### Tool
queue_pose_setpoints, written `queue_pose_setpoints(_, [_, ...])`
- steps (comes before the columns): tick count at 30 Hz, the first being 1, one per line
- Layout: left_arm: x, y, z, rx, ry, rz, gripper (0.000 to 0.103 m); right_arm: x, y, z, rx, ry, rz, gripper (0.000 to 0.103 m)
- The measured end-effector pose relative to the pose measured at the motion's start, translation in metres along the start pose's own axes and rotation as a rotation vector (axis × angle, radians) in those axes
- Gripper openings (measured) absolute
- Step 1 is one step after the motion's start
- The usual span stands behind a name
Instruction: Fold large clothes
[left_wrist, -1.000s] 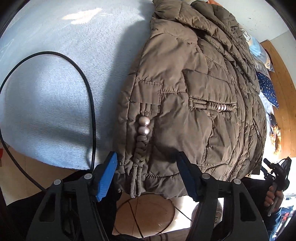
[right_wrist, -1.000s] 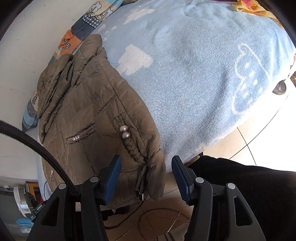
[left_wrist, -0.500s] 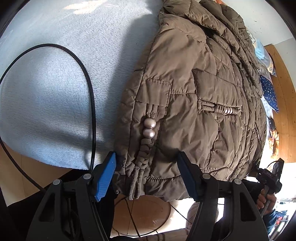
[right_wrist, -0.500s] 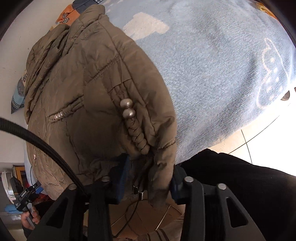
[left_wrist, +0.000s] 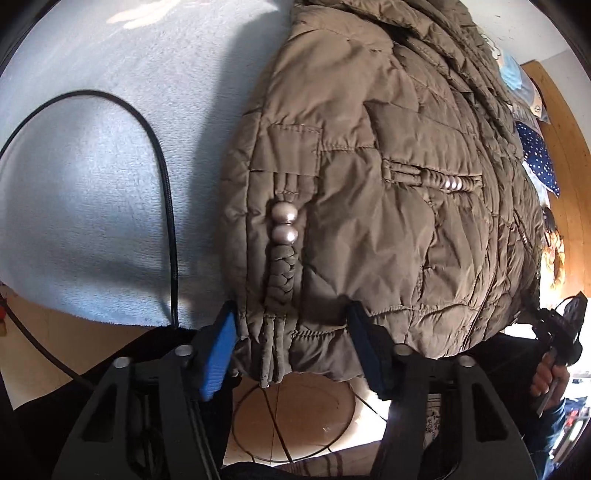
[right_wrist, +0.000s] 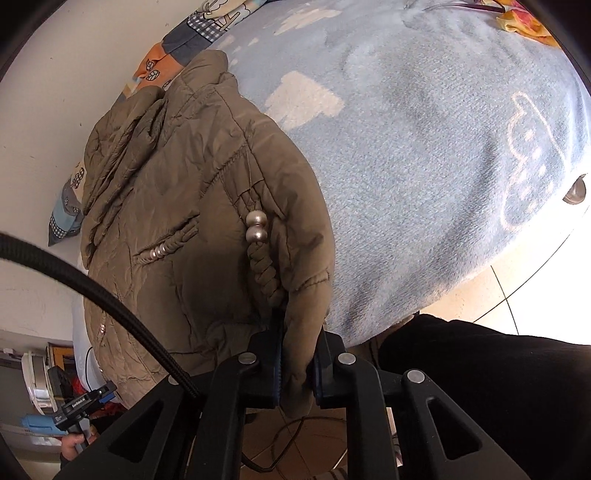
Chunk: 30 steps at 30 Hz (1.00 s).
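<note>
A brown quilted puffer jacket (left_wrist: 388, 166) lies on a light blue fleece blanket (left_wrist: 92, 177) on a bed, its hem hanging over the near edge. It also shows in the right wrist view (right_wrist: 184, 221). Braided cords with two silver beads (left_wrist: 283, 223) run down to the hem. My left gripper (left_wrist: 291, 350) is open, its blue pads on either side of the hem corner with the braided cord. My right gripper (right_wrist: 297, 363) is shut on the other hem corner of the jacket.
A black cable (left_wrist: 166, 192) loops over the blanket at left. A round wooden stool (left_wrist: 295, 417) stands on the floor below the bed edge. Patterned pillows (right_wrist: 177, 48) lie at the bed's far end by the wall. The blanket in the right wrist view (right_wrist: 443, 166) spreads to the right.
My right gripper has moved onto the jacket's hem corner and closed on it. My left gripper has moved closer, so the hem now sits between its open pads.
</note>
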<state>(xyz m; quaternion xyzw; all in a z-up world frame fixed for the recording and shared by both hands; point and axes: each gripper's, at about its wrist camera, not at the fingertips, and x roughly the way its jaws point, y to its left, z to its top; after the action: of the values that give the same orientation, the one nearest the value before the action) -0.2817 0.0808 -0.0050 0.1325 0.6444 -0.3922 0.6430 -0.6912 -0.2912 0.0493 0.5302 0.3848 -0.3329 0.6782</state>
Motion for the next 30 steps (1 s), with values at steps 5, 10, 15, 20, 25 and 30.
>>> queue_pose_setpoints(5, [0.006,-0.004,0.000,0.026,0.012,0.041,0.053,0.011,0.003,0.001,-0.005,0.033,-0.040,0.015])
queue_pose_setpoints(10, [0.027,-0.007,0.005,0.000,0.059,0.120,0.080,0.025,0.011,0.003,-0.039,0.064,-0.097,0.026])
queue_pose_setpoints(15, [0.014,-0.017,-0.002,0.067,0.016,0.099,0.053,0.030,0.013,0.001,-0.059,0.074,-0.098,0.020])
queue_pose_setpoints(20, [-0.021,-0.036,-0.018,0.143,-0.129,0.096,0.019,0.010,0.021,-0.008,-0.087,0.013,-0.034,0.013])
queue_pose_setpoints(25, [-0.053,-0.055,-0.025,0.209,-0.264,-0.014,0.018,-0.017,0.040,-0.013,-0.153,-0.060,0.082,0.012])
queue_pose_setpoints(30, [-0.046,-0.051,-0.016,0.210,-0.213,-0.019,0.018,-0.024,0.049,-0.013,-0.208,-0.065,0.099,0.012])
